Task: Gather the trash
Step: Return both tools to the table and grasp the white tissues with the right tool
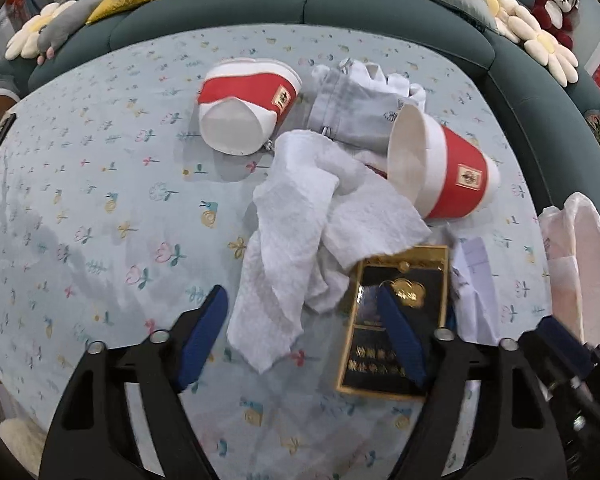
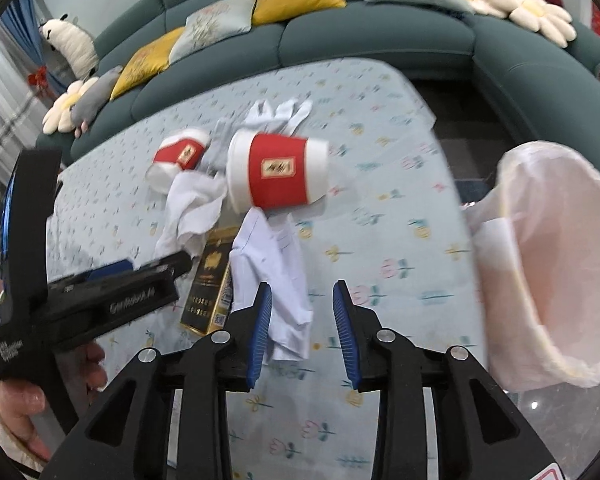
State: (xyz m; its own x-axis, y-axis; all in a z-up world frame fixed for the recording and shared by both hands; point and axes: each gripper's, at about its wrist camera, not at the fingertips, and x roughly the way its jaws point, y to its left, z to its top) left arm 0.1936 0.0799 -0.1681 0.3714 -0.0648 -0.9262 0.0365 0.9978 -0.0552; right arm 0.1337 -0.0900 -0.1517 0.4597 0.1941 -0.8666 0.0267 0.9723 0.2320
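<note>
beside table, pink-lined bin

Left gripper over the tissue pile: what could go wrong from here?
1. The left gripper has open jaws straddling both the crumpled tissue and the black-and-gold box; closing may catch the box edge and only part of the tissue.
2. The tissue drapes toward the tipped red cup; lifting it could roll the cup toward the table edge.
3. The right gripper stands close by; the two could collide.
</note>
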